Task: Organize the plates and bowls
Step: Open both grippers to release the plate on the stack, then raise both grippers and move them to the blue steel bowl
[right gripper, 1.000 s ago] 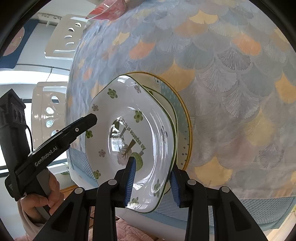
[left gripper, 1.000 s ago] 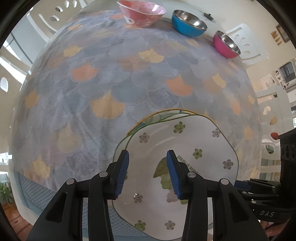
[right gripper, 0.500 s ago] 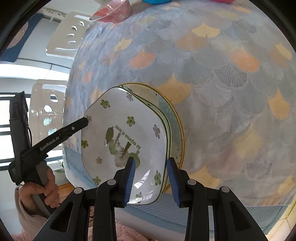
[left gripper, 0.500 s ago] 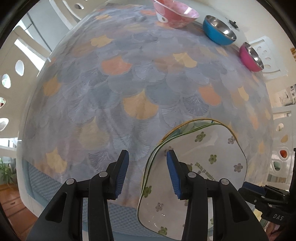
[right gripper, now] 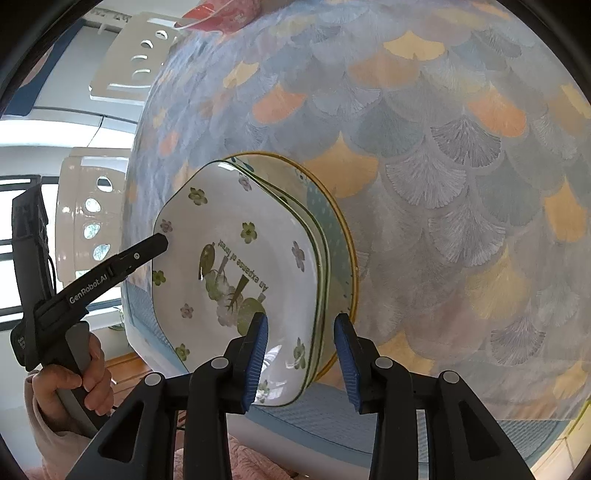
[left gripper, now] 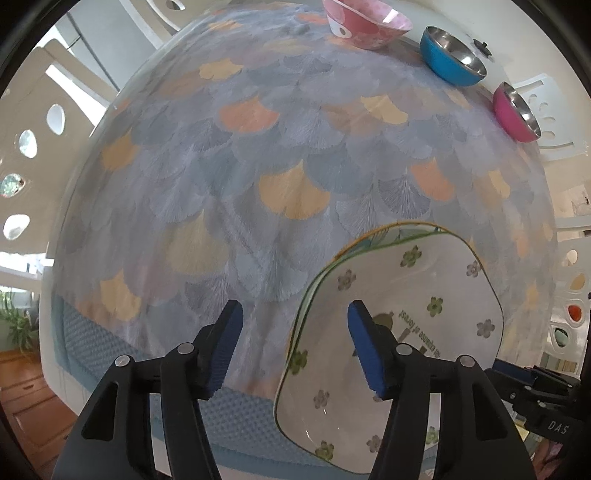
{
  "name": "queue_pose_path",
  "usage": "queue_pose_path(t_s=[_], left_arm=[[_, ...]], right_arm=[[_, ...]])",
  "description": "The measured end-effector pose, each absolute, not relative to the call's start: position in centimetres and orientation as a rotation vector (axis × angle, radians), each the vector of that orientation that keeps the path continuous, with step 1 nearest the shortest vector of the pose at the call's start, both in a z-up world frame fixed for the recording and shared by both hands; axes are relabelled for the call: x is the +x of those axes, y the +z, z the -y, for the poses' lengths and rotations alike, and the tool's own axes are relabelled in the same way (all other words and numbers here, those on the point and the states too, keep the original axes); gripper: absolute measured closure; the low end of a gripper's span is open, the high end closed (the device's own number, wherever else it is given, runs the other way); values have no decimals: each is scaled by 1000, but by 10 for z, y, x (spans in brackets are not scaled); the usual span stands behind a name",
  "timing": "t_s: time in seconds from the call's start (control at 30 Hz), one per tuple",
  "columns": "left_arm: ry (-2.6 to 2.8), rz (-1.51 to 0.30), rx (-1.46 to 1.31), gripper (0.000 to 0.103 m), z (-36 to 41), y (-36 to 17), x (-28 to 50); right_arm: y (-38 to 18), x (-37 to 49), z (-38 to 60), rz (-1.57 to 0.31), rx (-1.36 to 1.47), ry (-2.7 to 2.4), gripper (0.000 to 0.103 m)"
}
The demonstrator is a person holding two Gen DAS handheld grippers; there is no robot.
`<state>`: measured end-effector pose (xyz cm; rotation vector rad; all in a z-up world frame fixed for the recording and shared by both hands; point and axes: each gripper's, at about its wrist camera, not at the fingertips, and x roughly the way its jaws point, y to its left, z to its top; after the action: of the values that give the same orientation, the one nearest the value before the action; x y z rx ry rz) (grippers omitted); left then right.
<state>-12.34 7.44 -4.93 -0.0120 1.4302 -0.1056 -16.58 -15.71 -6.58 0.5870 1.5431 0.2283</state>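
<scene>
- Stack: white hexagonal ceramic plate with green flowers (right gripper: 236, 280) on top, a like green-rimmed plate just under it, a teal yellow-rimmed round plate (right gripper: 332, 236) lowest; at the near edge of the scallop-patterned desk (left gripper: 258, 166).
- Right tool (right gripper: 301, 363): jaws parted, straddling the stack's rim, holding nothing.
- Left tool (left gripper: 295, 345): jaws wide, empty, at the rim.
- Step, judged: plates stacked; bowls next.
- Far edge: pink patterned bowl (left gripper: 365, 24), blue steel-lined bowl (left gripper: 452, 61), magenta steel-lined bowl (left gripper: 517, 112), well apart.
- Hidden: lower plates' faces.
</scene>
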Motion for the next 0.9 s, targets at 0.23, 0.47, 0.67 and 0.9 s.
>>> queue_pose_path(t_s=[0.23,0.47,0.67,0.9], left_arm=[[-71,-1437,-31,44,-62,-42,-144],[-92,-1448,-54,44,-35,-14,-149],[-136,-1357,-48,43,-16,72,-100],[-232,-1220,-159,29,24,159,-18]], right_arm=[[-63,-176,175,-1524,604,263,50],[-46,-173,201,-1490,621,339,50],[38,-113,241,-1363,537,427,50],[134,-34,276,-1201,650,494,49]])
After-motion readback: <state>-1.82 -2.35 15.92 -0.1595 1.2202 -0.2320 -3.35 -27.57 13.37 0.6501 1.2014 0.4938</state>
